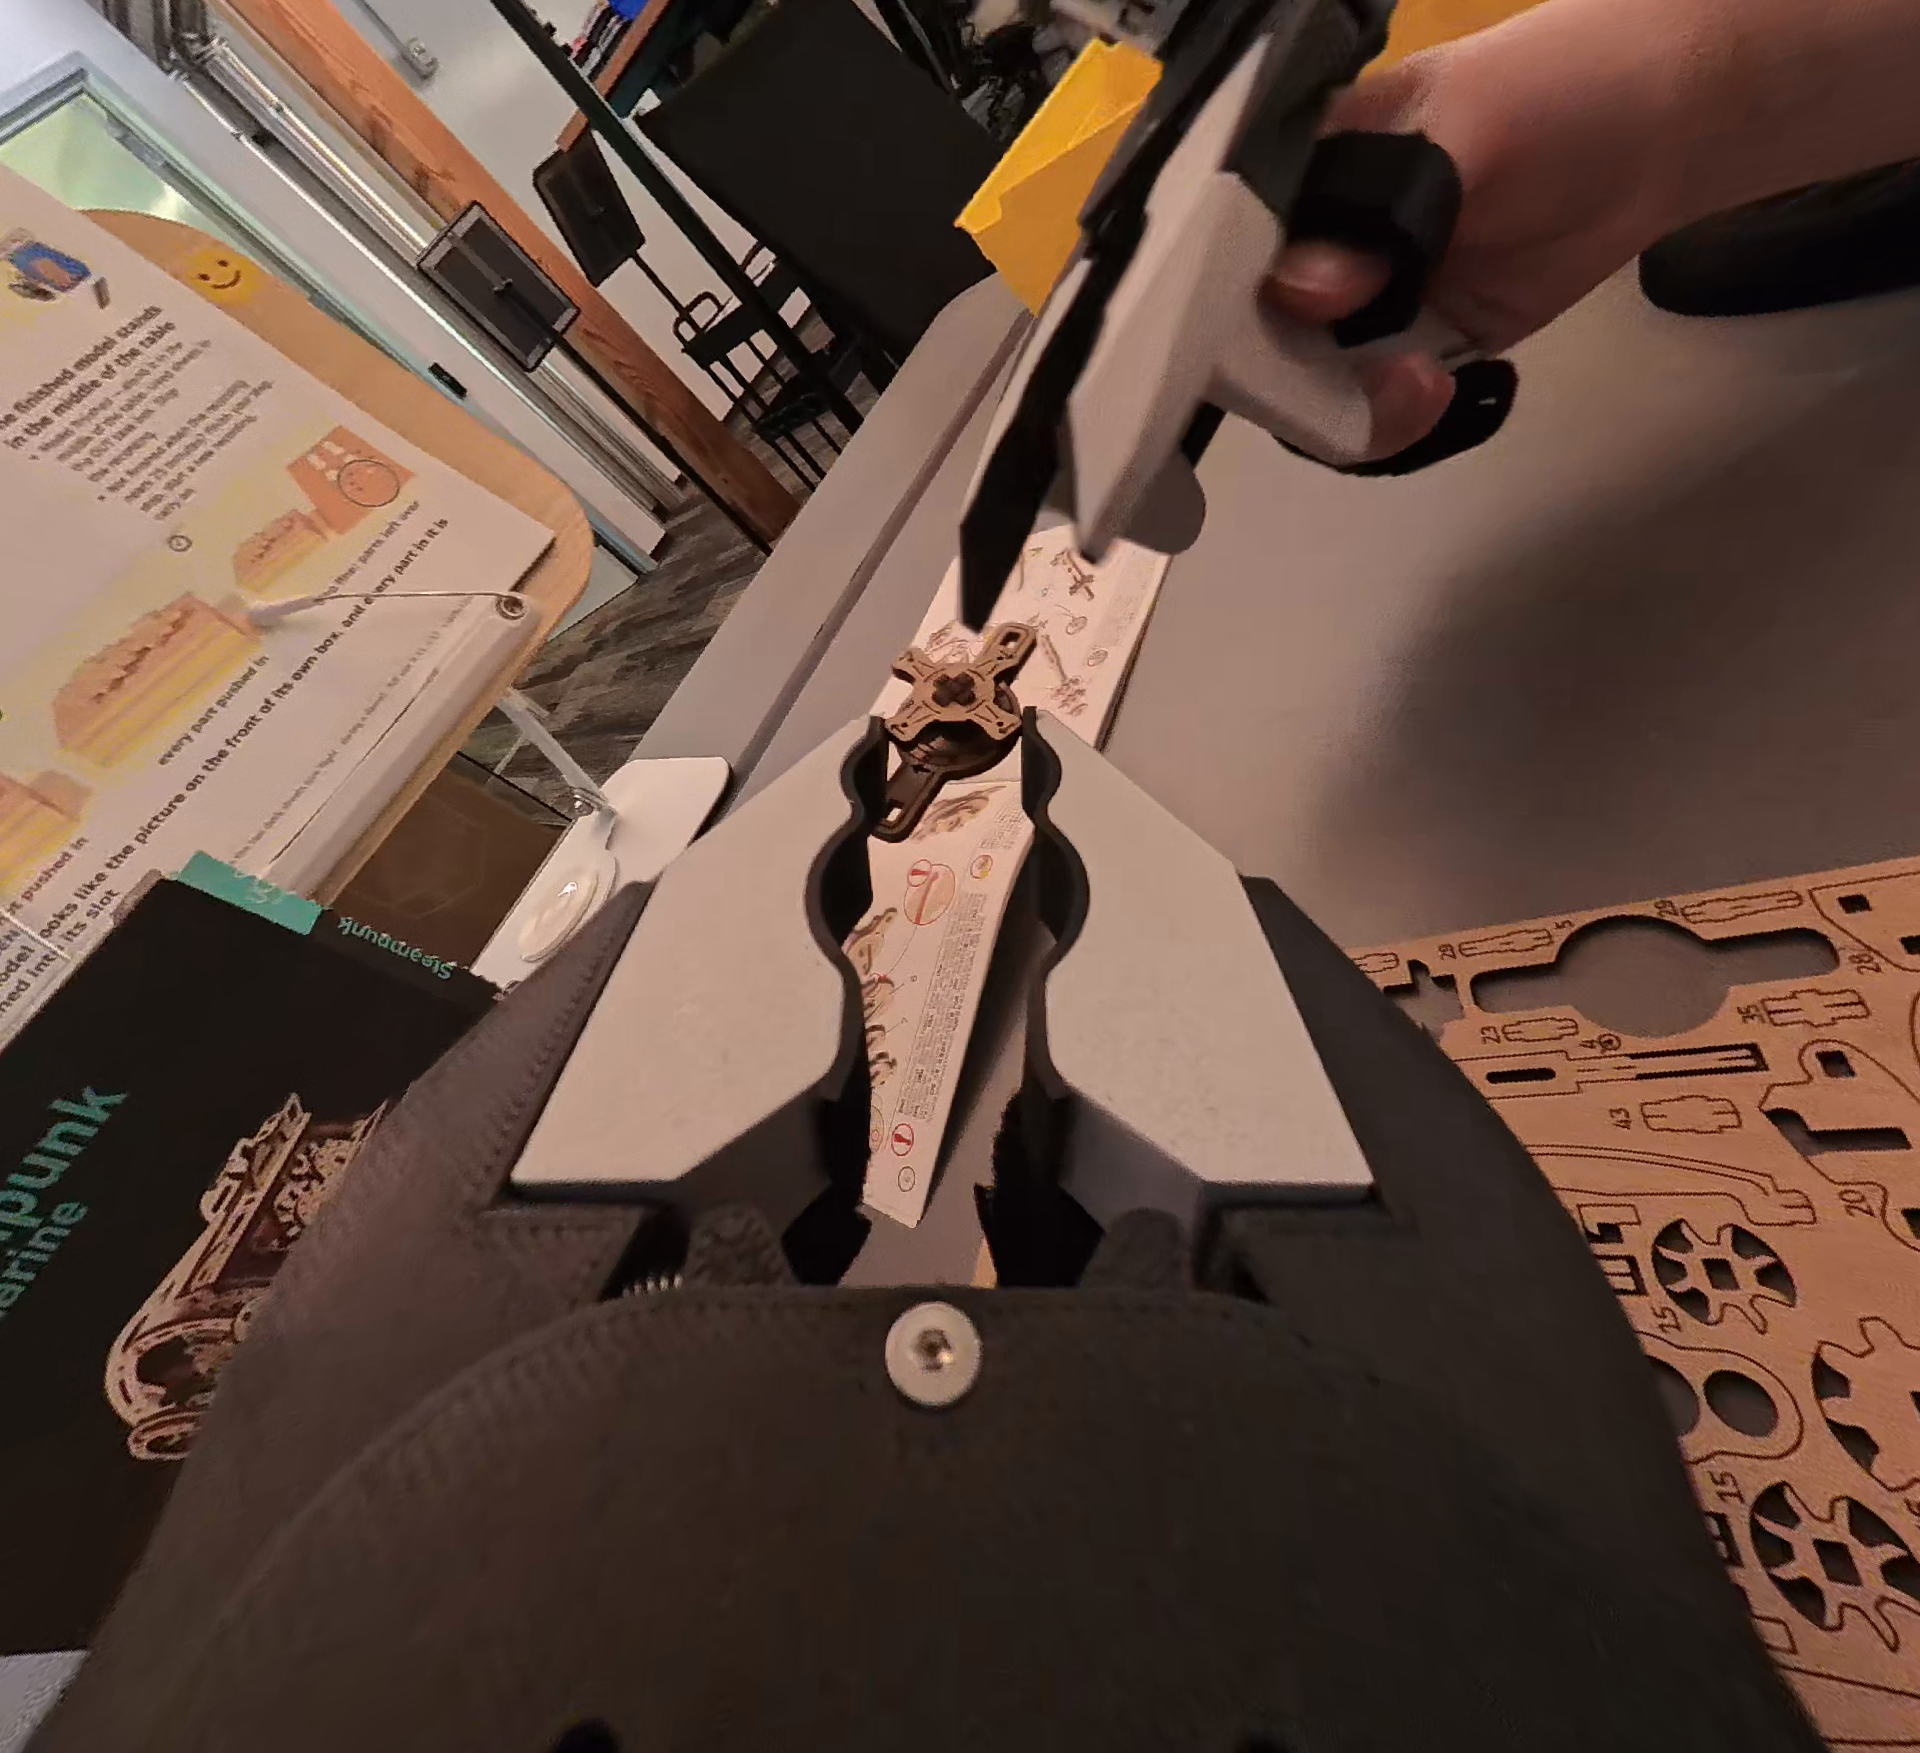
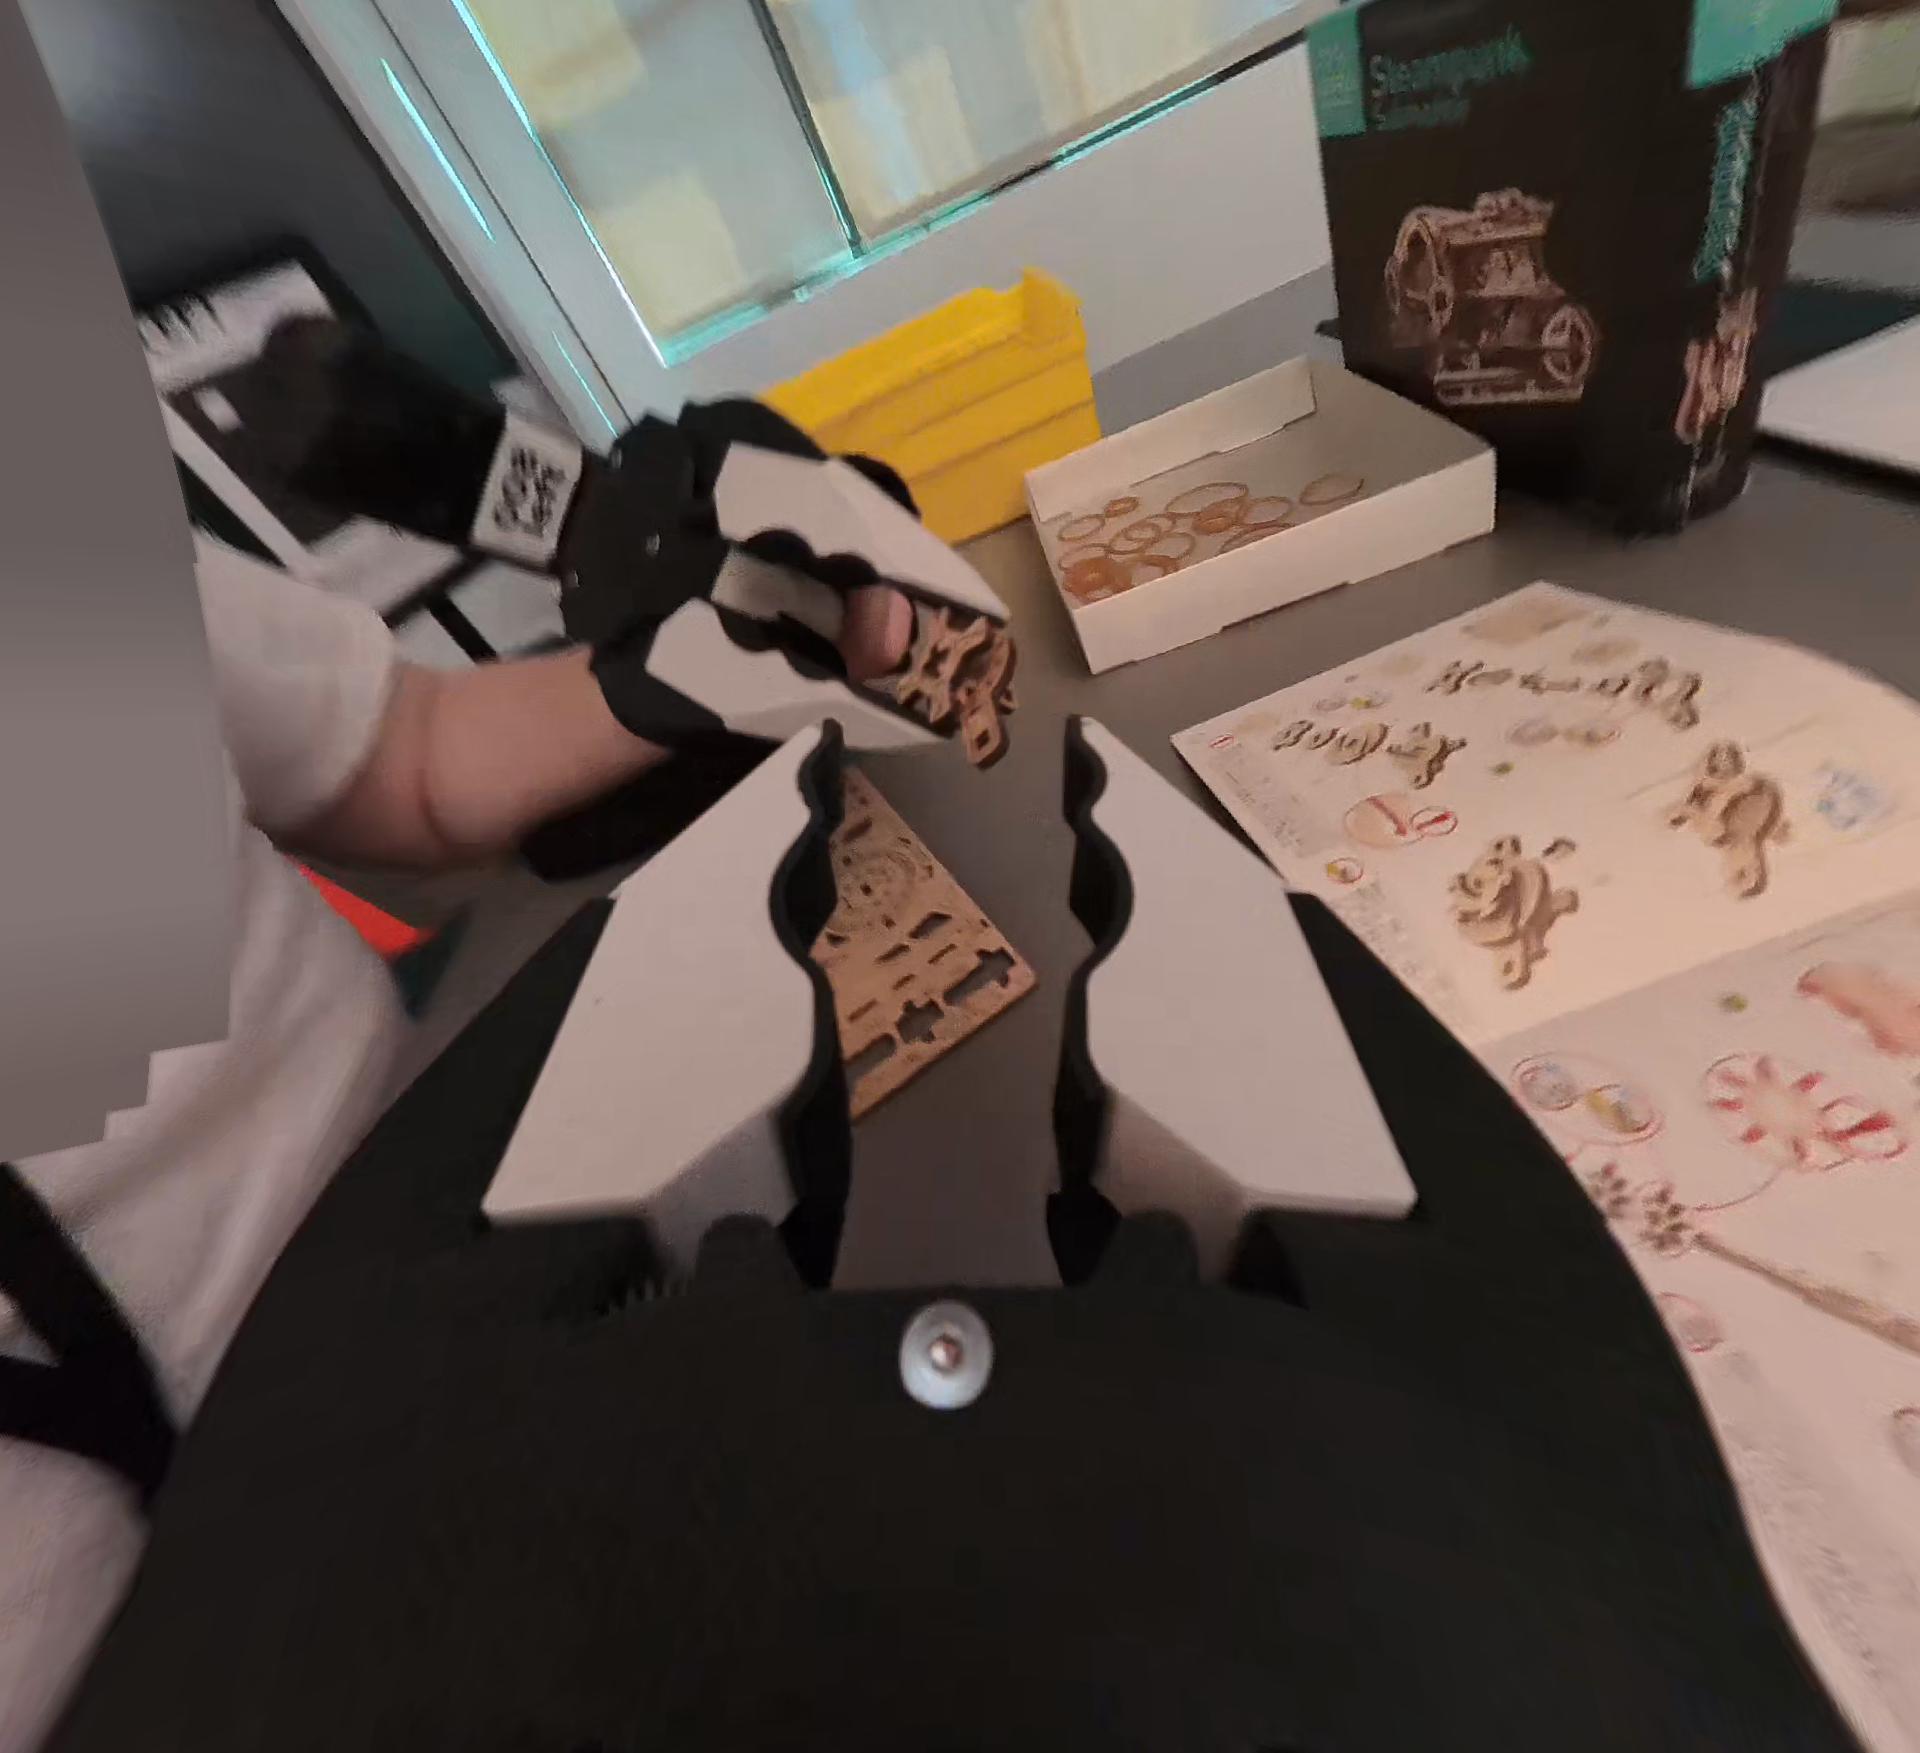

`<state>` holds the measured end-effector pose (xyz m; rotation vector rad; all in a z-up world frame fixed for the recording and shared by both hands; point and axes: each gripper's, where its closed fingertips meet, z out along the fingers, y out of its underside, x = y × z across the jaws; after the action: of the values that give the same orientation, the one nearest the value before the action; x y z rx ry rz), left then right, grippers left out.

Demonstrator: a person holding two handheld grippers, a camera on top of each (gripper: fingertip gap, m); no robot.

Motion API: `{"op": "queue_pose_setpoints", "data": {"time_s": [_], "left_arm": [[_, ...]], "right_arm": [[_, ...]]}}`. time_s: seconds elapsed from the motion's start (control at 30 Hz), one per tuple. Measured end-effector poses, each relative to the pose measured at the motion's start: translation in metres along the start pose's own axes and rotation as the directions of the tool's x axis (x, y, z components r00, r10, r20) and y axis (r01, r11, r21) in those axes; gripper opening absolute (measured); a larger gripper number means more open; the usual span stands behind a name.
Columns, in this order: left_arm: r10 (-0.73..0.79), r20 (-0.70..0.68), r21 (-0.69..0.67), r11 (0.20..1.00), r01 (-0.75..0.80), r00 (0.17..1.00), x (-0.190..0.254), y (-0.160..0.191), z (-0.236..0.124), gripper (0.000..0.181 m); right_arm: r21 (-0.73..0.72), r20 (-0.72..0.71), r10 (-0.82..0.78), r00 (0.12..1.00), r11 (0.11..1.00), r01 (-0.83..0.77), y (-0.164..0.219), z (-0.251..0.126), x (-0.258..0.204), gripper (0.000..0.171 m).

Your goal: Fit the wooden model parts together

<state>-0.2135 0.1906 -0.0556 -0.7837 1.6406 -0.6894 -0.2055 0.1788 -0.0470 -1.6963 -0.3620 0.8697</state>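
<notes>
My left gripper (image 1: 945,732) is shut on a small wooden assembly (image 1: 951,716), a cross-shaped plate on a dark stem, and holds it above the table. In the right wrist view the left gripper (image 2: 966,675) shows at mid left with the same wooden assembly (image 2: 951,680) sticking out of its tips. My right gripper (image 2: 951,737) is open and empty, just right of and below that assembly. In the left wrist view its fingers (image 1: 1132,373) hang just above the assembly, not touching it.
A laser-cut wooden parts sheet (image 1: 1662,1184) lies at the right, and another sheet (image 2: 914,965) lies under my right gripper. An instruction sheet (image 2: 1558,872) is spread on the grey table. Behind it stand a white tray (image 2: 1278,415) holding rings, a yellow bin (image 2: 956,415) and a black box (image 2: 1538,249). Both grippers' tips are close together, under 4 cm apart.
</notes>
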Motion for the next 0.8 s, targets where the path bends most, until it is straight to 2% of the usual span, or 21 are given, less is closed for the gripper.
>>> {"op": "queue_pose_setpoints", "data": {"time_s": [0.1,0.2,0.37,0.6,0.8], "left_arm": [[-0.027,0.003,0.018,0.999,0.027,1.000,-0.003,-0.003,-0.001,0.024],[-0.070,-0.014,0.056,0.996,0.070,0.997,-0.002,-0.009,-0.003,0.023],[-0.121,-0.031,0.101,0.987,0.123,0.992,-0.004,-0.016,-0.006,0.023],[-0.054,-0.029,0.143,0.988,0.058,0.998,-0.001,-0.024,-0.010,0.023],[0.044,-0.009,0.125,0.991,-0.042,0.999,0.005,-0.023,-0.008,0.024]], "right_arm": [[-0.068,-0.041,-0.170,0.985,0.984,0.167,0.009,0.007,-0.005,0.038],[-0.078,-0.057,-0.224,0.973,0.972,0.220,0.012,0.011,-0.007,0.036],[-0.025,0.038,-0.079,0.996,0.996,0.080,0.007,0.012,-0.017,0.030],[0.113,0.137,0.202,0.970,0.969,-0.218,-0.015,-0.002,-0.009,0.015],[0.031,0.152,0.210,0.966,0.976,-0.217,-0.003,0.003,-0.015,0.011]]}}
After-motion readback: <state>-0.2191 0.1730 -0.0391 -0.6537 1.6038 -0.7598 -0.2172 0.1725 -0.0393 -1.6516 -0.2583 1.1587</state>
